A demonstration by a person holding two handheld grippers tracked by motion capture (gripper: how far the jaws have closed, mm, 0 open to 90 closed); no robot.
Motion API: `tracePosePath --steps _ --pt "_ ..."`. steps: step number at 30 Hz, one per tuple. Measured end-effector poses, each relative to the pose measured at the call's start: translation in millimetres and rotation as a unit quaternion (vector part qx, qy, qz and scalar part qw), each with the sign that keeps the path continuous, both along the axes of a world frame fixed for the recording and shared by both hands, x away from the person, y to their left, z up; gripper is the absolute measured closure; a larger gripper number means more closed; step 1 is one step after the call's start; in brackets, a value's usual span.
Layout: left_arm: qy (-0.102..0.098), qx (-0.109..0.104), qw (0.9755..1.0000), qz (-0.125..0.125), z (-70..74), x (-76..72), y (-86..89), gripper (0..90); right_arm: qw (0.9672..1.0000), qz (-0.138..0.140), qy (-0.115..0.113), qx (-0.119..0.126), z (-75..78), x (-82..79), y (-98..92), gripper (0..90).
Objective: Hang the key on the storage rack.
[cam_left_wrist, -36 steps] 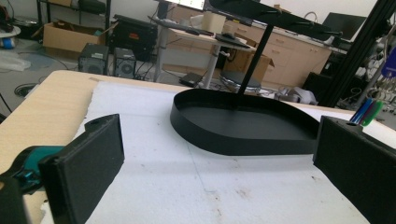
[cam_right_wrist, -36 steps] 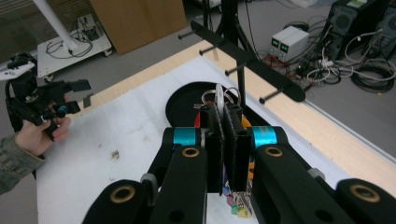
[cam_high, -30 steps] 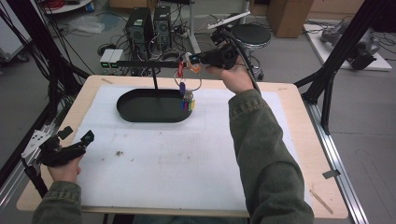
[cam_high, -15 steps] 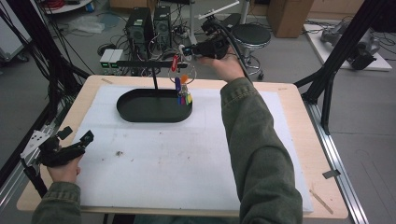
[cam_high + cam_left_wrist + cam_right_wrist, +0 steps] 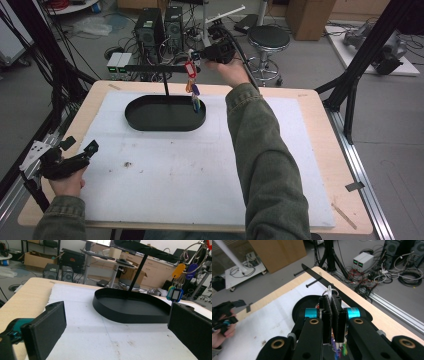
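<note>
**High view: keys held at the rack bar, not yet hung**

High view shows my right gripper (image 5: 200, 56) at the far table edge, jaws pressed together on the key ring (image 5: 329, 292). The keys (image 5: 193, 90) with coloured tags dangle below it, above the right end of the black tray (image 5: 135, 117). I judge the hanging is near but not done: I cannot tell that the ring sits on a peg of the rack bar (image 5: 150, 67). The tray looks empty except the rack post. My left gripper (image 5: 75, 152) rests at the near left edge, jaws spread, holding nothing.
</note>
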State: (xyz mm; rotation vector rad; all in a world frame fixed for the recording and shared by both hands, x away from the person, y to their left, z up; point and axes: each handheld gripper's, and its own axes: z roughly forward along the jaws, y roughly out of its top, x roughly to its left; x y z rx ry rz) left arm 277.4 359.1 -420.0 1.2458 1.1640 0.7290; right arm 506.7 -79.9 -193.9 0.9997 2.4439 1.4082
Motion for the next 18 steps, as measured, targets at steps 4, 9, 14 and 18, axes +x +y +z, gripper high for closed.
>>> tracePosePath --steps 4,9,14,18 --pt "0.0 0.0 1.0 -0.001 -0.3 0.6 -0.6 2.4 0.9999 -0.014 0.004 0.001 -3.6 4.9 2.7 88.0" --pt "0.0 -0.001 1.0 -0.001 -0.4 0.8 -0.5 2.4 0.9997 -0.025 0.006 0.004 -8.0 10.4 6.4 87.9" --pt "0.0 -0.001 1.0 -0.001 -0.4 0.8 -0.5 2.4 0.9992 -0.039 0.009 0.002 -13.8 15.5 11.6 87.9" --pt "0.0 -0.002 1.0 -0.002 -0.5 1.0 -0.4 2.4 0.9986 -0.049 0.018 0.0 -20.1 20.0 15.4 87.9"
